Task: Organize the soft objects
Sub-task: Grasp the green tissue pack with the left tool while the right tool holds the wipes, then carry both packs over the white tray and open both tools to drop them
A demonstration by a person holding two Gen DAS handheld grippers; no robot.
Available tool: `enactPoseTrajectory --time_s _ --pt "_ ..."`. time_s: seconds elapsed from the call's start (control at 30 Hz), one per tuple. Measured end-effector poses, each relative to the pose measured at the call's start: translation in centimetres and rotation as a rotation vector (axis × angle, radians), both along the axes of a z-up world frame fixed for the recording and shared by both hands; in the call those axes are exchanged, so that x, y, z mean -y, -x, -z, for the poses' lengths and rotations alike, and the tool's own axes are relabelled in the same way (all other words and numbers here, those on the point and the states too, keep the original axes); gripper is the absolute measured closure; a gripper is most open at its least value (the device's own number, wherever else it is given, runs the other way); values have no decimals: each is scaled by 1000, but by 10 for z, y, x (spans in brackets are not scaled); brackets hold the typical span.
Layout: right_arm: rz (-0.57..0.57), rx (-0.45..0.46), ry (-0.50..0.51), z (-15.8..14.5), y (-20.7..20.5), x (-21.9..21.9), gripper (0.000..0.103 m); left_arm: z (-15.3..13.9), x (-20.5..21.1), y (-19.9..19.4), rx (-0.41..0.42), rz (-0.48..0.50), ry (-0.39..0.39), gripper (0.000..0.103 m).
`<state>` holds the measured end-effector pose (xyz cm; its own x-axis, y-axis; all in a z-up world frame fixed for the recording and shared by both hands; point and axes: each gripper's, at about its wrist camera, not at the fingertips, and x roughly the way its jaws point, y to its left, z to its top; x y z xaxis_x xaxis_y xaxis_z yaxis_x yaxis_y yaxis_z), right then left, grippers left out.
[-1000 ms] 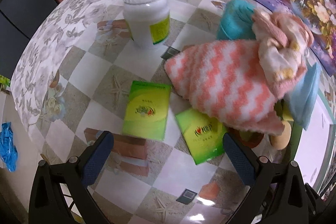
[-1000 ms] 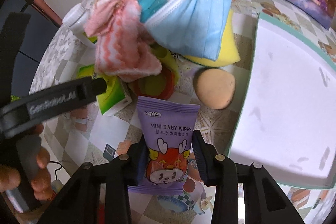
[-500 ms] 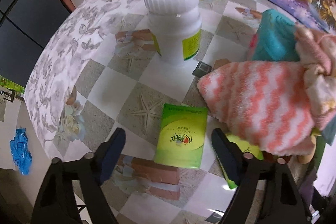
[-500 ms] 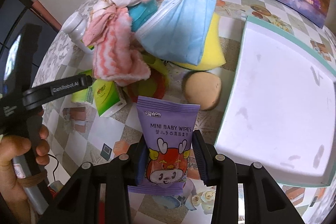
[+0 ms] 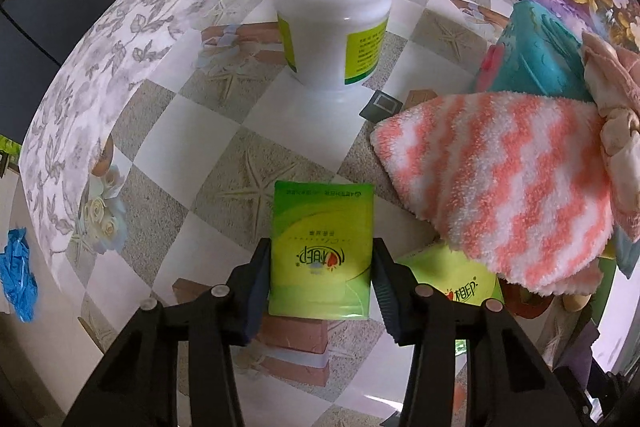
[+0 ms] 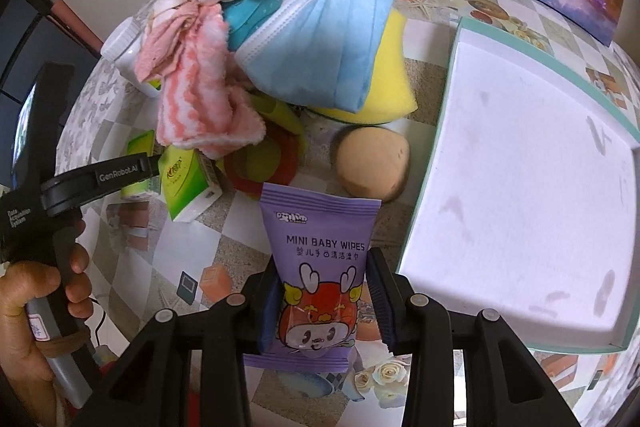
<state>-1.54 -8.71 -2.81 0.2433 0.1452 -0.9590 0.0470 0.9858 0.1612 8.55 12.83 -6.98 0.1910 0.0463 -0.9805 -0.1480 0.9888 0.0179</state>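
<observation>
At the bottom centre of its view, the left gripper (image 5: 320, 283) has just been closing and its pads meet a green tissue pack (image 5: 320, 247) lying on the bench (image 5: 168, 131). The right gripper (image 6: 326, 301) clamps a purple wipes packet (image 6: 320, 267). Farther up, a pink striped towel (image 5: 504, 179) lies right and a white jar (image 5: 332, 7) stands at top centre.

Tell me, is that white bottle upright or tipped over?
Upright: the white bottle stands on its base on the table, cap on top.
</observation>
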Motion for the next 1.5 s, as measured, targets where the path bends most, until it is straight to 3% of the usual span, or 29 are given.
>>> enactPoseTrajectory --time_s 0.43,0.67,0.9,1.13,1.2,1.33,1.5 --pt "-7 19 -12 -10 1 -2 61 -3 9 15 3 24 13 55" --pt "6 71 -30 -30 6 5 61 -39 -3 33 91 -7 58 55" --pt "81 130 -16 -49 8 28 61 -81 5 51 176 4 39 55" --pt "207 157 83 -61 11 65 61 -132 62 60 302 166 23 55" --pt "229 144 119 -58 10 75 61 -138 80 59 307 215 35 55" --pt "309 118 95 -51 12 103 61 -144 127 61 300 323 27 55" --pt "408 95 166 -49 20 136 61 -139 192 68 284 461 42 55"
